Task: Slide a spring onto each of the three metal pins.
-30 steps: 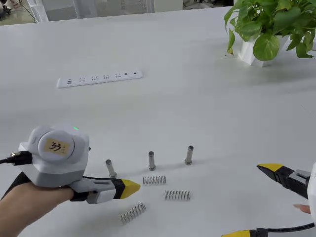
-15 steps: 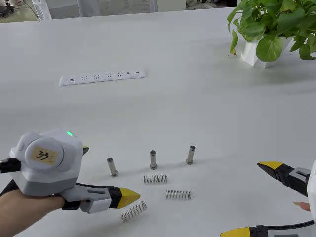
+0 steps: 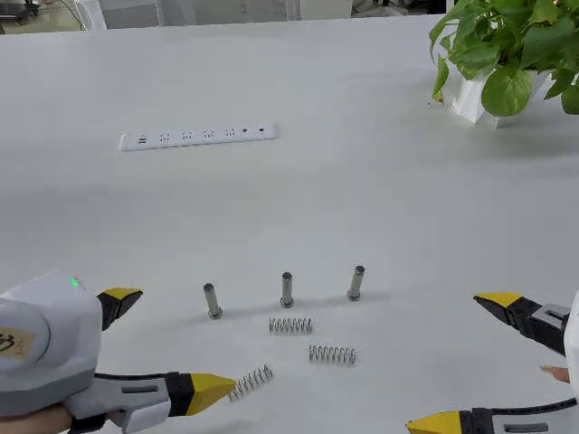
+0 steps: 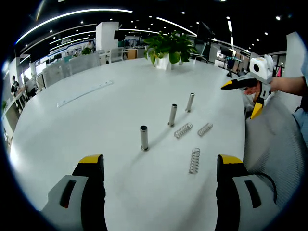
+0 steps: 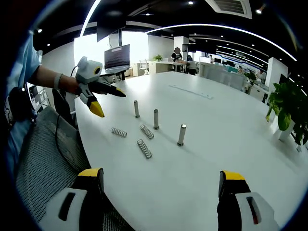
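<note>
Springs first: all three lie flat on the worktop (image 3: 380, 199), none on a pin yet. The first spring (image 3: 290, 325) sits just in front of the middle pin (image 3: 287, 290). The second spring (image 3: 332, 354) is further toward the person and to that pin's right, the third spring (image 3: 251, 382) further still and to its left. The left pin (image 3: 213, 301) and right pin (image 3: 355, 283) flank the middle pin, and all three stand upright and bare.

Now the change: the left claw (image 3: 166, 342) has drawn back from beside the left pin toward the person. Its jaws stand wide apart with nothing between them, one yellow tip almost at the third spring. That looks like lining up for the first pick. The right claw (image 3: 463, 361) waits well to the right of the middle pin, jaws wide apart and empty too, much as a second ago. Nothing is threaded yet, so the job is only starting.
</note>
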A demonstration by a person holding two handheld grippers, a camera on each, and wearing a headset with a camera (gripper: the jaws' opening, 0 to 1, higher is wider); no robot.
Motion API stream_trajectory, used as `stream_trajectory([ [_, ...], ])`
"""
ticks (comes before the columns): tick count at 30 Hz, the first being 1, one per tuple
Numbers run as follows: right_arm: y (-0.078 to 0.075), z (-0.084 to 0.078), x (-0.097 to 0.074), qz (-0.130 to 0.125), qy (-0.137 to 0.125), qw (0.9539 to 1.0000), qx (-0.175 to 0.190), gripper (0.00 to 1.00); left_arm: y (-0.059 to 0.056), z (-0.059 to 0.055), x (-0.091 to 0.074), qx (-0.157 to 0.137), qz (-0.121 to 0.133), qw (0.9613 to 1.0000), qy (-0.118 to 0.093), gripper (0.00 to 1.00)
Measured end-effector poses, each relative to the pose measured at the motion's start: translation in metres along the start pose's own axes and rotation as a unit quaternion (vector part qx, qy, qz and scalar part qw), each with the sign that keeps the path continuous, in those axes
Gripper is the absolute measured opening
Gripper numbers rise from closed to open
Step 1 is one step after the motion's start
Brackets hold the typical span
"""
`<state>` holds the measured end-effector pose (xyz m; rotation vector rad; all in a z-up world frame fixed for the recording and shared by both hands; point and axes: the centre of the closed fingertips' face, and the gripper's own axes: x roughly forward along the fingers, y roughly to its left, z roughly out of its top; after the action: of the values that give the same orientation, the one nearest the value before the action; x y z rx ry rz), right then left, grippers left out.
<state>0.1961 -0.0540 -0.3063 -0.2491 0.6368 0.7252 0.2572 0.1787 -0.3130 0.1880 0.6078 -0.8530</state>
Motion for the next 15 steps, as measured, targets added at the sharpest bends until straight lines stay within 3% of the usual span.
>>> stream_trajectory([
  [7,0.002,-0.001,0.001,0.007,0.008,0.9999,-0.011,0.99,-0.011,-0.004,-0.006,0.002,-0.008,0.9999,-0.015,0.93],
  [15,0.000,-0.001,0.000,0.009,0.012,0.9997,-0.017,0.99,-0.025,-0.011,-0.006,0.011,-0.023,0.9996,-0.014,0.88],
])
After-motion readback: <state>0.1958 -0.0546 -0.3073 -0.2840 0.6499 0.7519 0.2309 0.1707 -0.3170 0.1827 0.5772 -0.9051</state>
